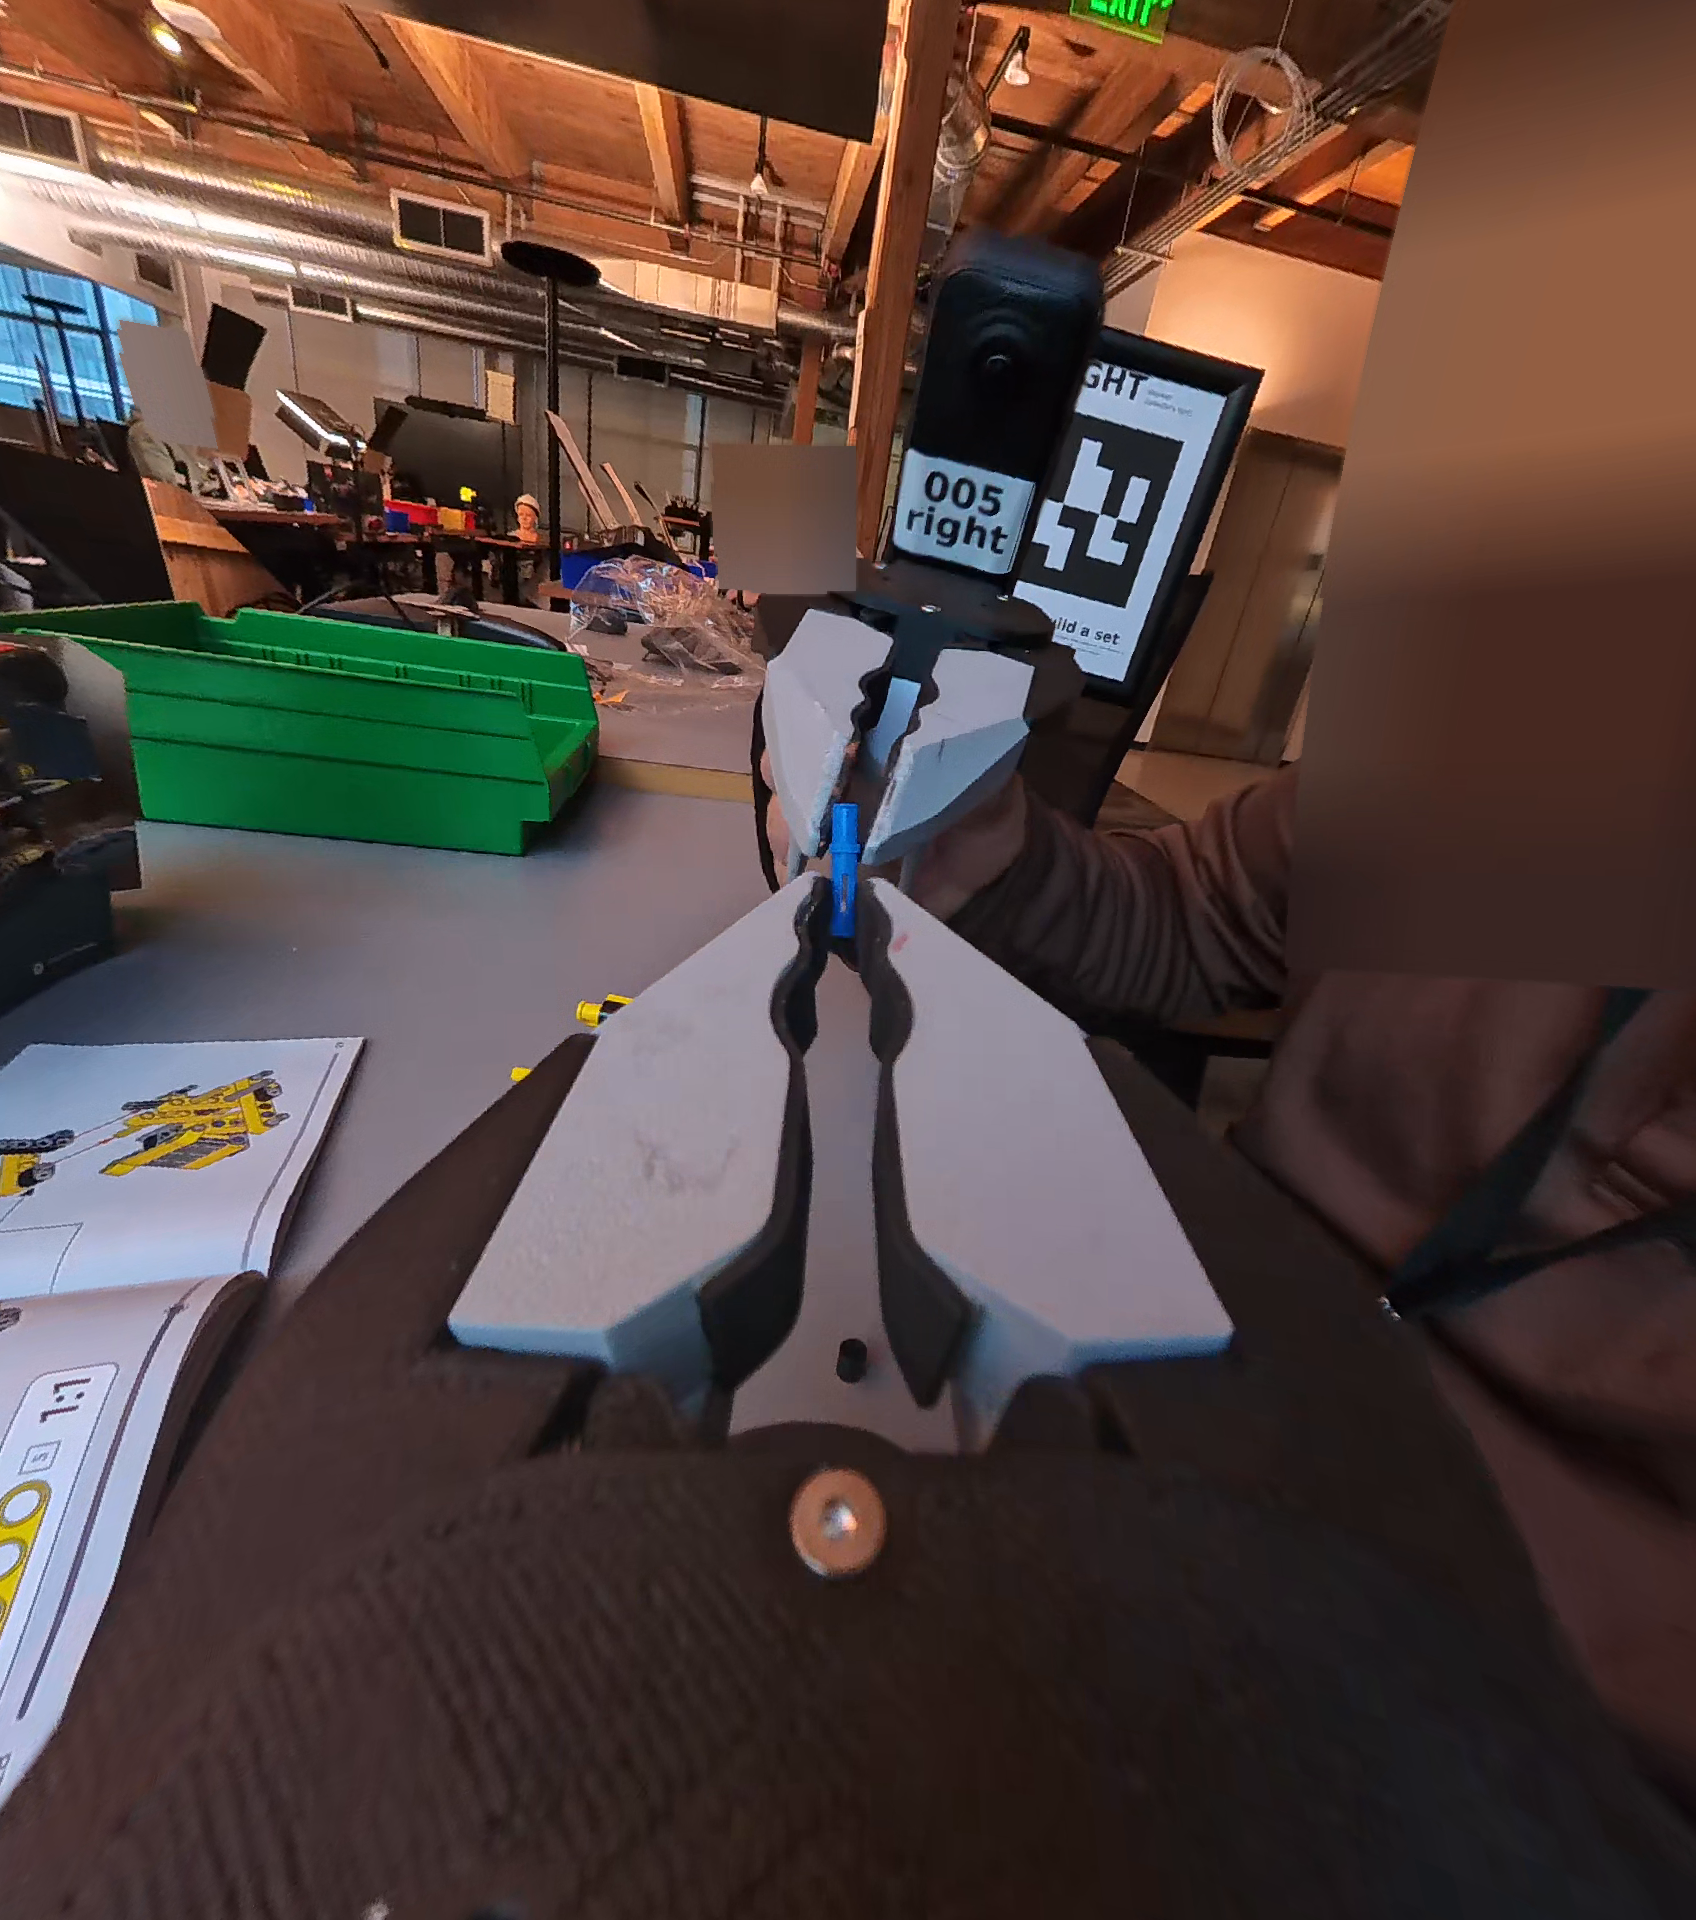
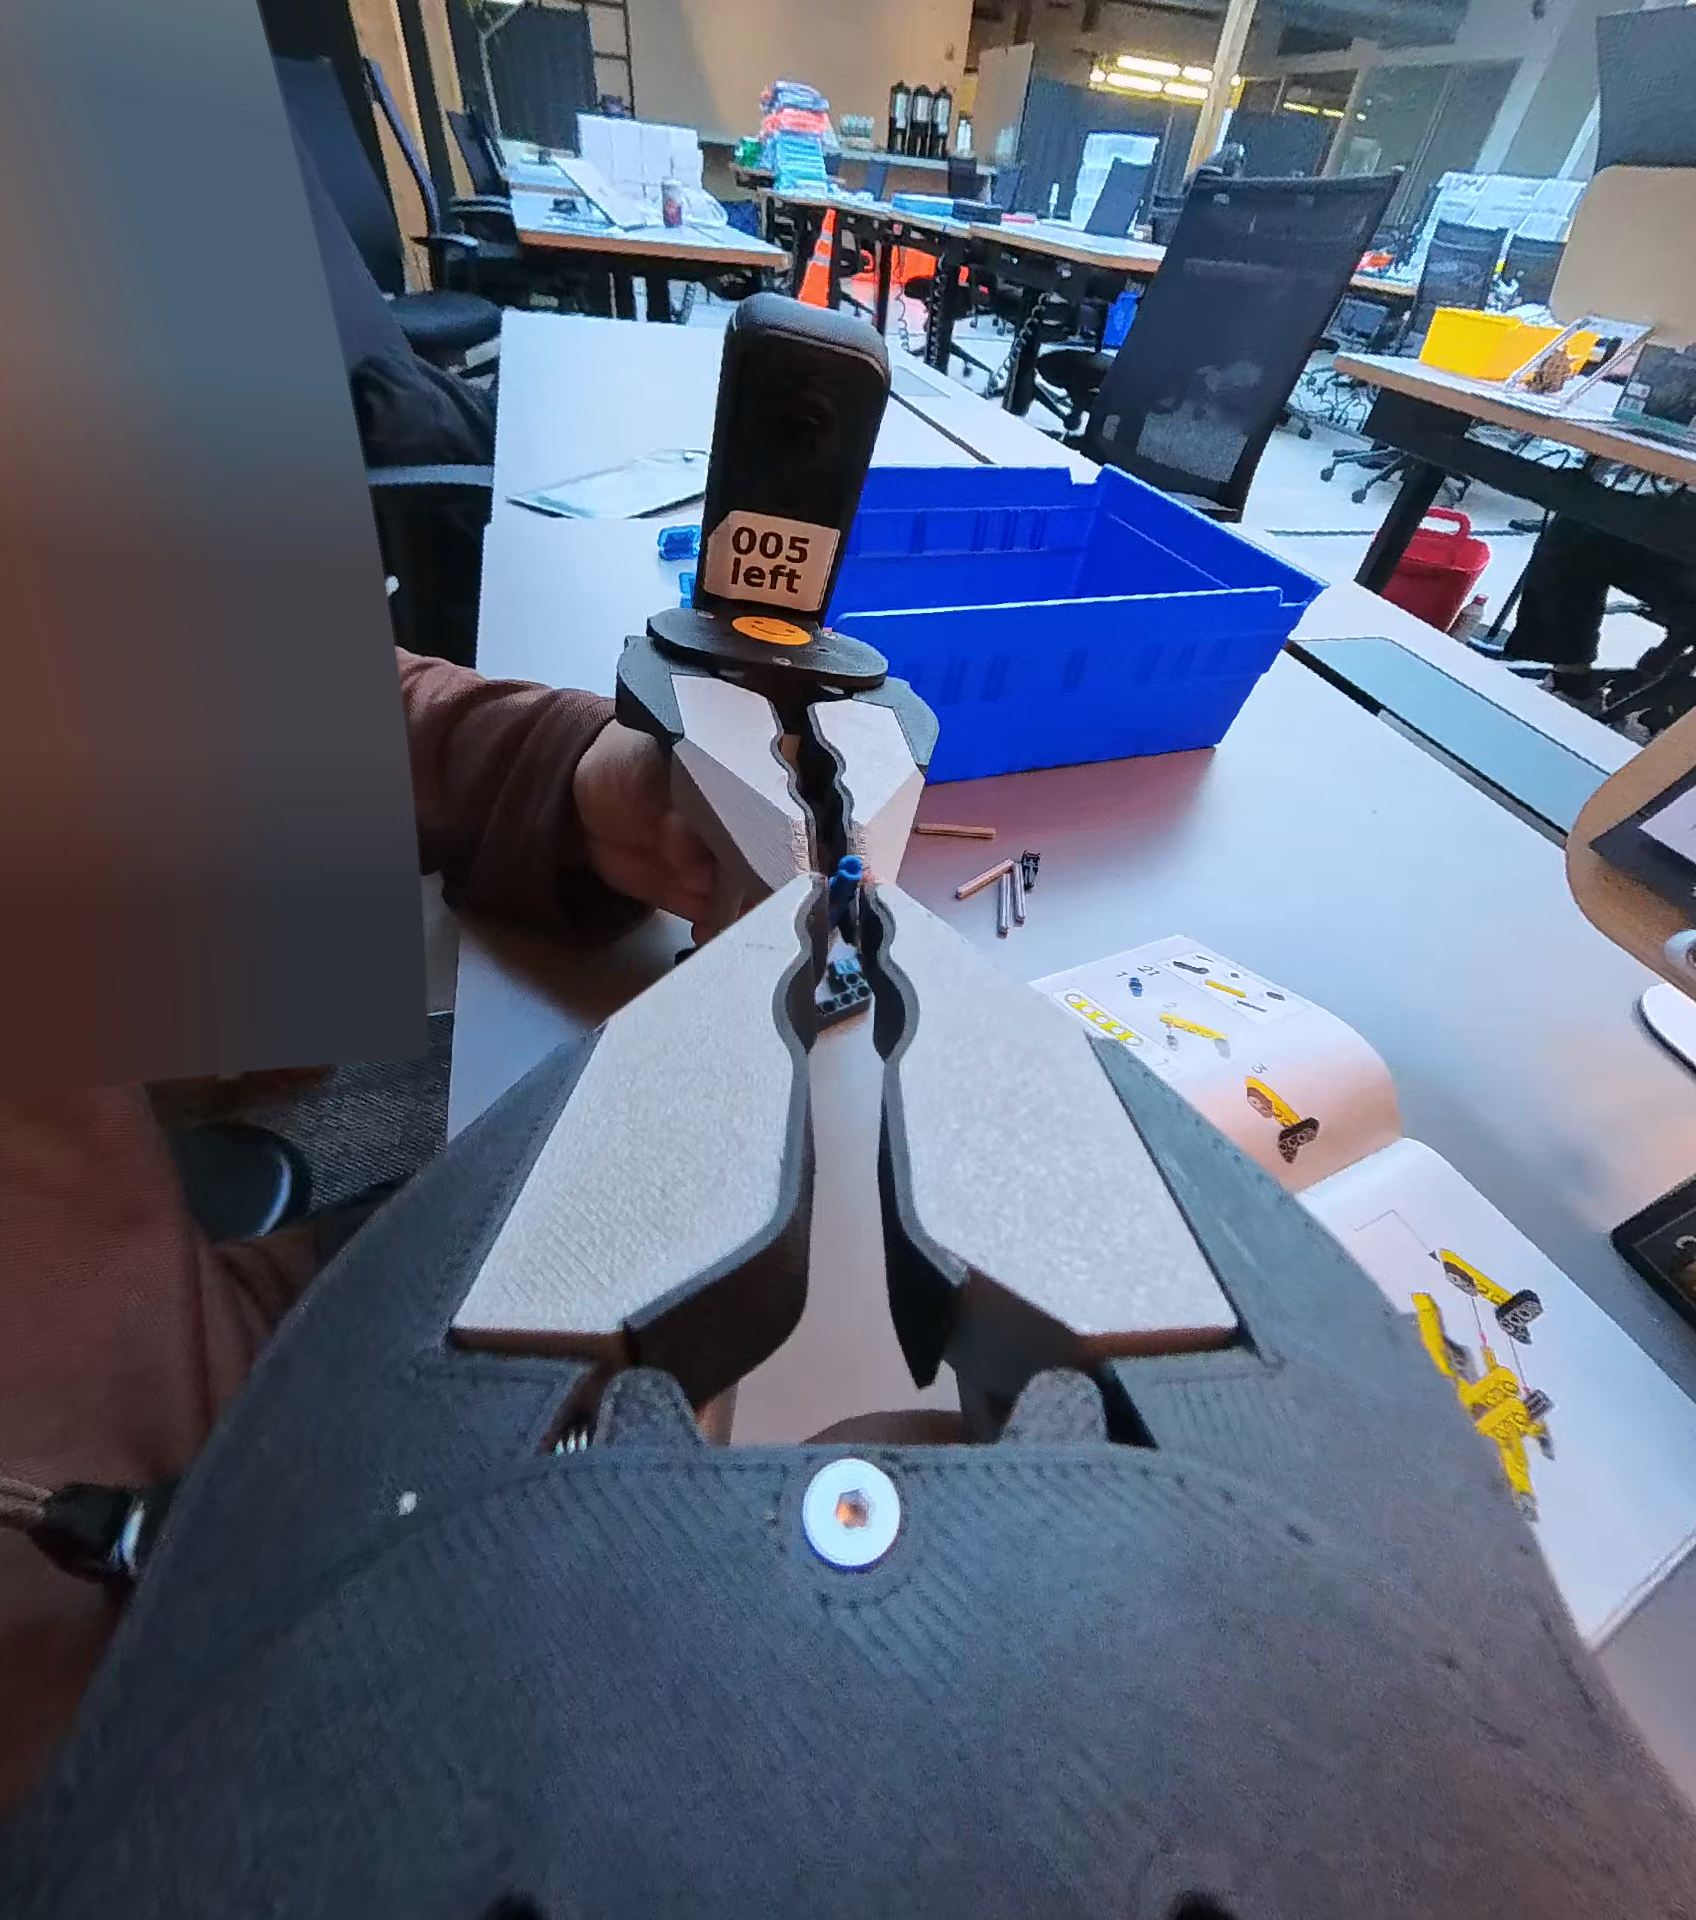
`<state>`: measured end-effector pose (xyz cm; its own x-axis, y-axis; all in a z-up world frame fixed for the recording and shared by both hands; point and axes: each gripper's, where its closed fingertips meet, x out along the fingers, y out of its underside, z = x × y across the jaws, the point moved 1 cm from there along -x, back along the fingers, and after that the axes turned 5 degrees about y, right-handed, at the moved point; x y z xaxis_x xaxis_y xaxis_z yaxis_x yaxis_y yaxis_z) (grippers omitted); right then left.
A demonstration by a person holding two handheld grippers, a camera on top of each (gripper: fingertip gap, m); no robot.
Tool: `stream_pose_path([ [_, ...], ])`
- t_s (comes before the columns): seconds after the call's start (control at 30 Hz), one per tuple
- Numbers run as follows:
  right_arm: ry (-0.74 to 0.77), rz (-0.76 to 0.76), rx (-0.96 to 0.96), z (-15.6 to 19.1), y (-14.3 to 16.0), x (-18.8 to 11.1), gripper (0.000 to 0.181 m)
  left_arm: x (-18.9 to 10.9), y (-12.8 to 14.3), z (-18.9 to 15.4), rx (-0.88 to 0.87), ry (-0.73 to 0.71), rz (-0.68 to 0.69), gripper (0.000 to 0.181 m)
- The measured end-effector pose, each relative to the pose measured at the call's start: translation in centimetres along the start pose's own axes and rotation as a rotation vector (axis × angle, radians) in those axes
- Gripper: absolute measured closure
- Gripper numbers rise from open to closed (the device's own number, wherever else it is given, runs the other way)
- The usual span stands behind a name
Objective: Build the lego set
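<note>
Right now my left claw [image 1: 842, 914] is pinched narrow on a small blue pin [image 1: 844, 868], gripping its near end, and my right claw [image 2: 846, 914] meets it tip to tip, nipping the far end of that same pin; both are raised above the counter [image 1: 387, 935]. In the right view a small black piece [image 2: 846, 992] with holes shows between my fingers, just under the pin; I cannot tell whether it is gripped or lying below. To do this handover well, I judge one claw should keep firm while the other eases off, with the pin kept straight so it does not twist out. Outward: the open booklet [image 1: 127, 1164] lies at eight o'clock in the left view, the green bin [image 1: 335, 727] at ten. In the right view, loose rods [image 2: 1000, 883] lie at one o'clock, with the blue bin [image 2: 1062, 634] beyond them.
</note>
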<state>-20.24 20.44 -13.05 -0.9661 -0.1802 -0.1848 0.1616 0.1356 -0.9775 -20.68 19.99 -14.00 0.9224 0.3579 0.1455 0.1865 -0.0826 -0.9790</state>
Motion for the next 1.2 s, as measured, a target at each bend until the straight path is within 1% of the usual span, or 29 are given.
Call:
stream_pose_path([
  [0.2,0.012,0.013,0.018,0.0,0.4,0.5,0.181,0.1,0.4,0.2,-0.008,-0.014,0.019,0.179],
  [0.3,0.025,0.034,0.032,-0.3,1.0,0.8,0.18,0.1,1.0,0.8,-0.002,-0.056,0.067,0.179],
  [0.4,0.026,0.045,0.03,-0.4,1.3,0.8,0.18,0.0,1.3,0.9,-0.022,-0.06,0.088,0.179],
  [0.47,0.028,0.053,0.017,-0.4,1.3,0.8,0.175,0.0,1.6,1.1,-0.027,-0.07,0.109,0.179],
  [0.5,0.031,0.058,0.011,-0.5,1.4,0.8,0.175,0.0,1.8,1.2,-0.03,-0.076,0.123,0.179],
  [0.57,0.041,0.081,0.0,-0.7,1.7,0.8,0.181,0.0,2.0,1.2,-0.033,-0.08,0.139,0.179],
  [0.7,0.042,0.096,-0.002,-0.7,2.2,1.0,0.181,-0.1,2.5,1.4,-0.04,-0.103,0.176,0.179],
  [0.8,0.022,0.117,0.008,-0.5,2.7,1.1,0.174,-0.1,2.9,1.6,-0.049,-0.12,0.204,0.179],
  [0.9,0.036,0.123,0.016,-0.8,2.9,1.3,0.18,-0.1,3.3,1.7,-0.058,-0.125,0.227,0.179],
  [1.1,0.017,0.13,0.026,-0.7,3.4,1.4,0.18,-0.2,3.7,1.8,-0.041,-0.143,0.26,0.179],
  [1.2,-0.003,0.129,0.061,-0.8,3.9,1.4,0.18,-0.2,4.1,2.0,-0.022,-0.163,0.291,0.179],
])
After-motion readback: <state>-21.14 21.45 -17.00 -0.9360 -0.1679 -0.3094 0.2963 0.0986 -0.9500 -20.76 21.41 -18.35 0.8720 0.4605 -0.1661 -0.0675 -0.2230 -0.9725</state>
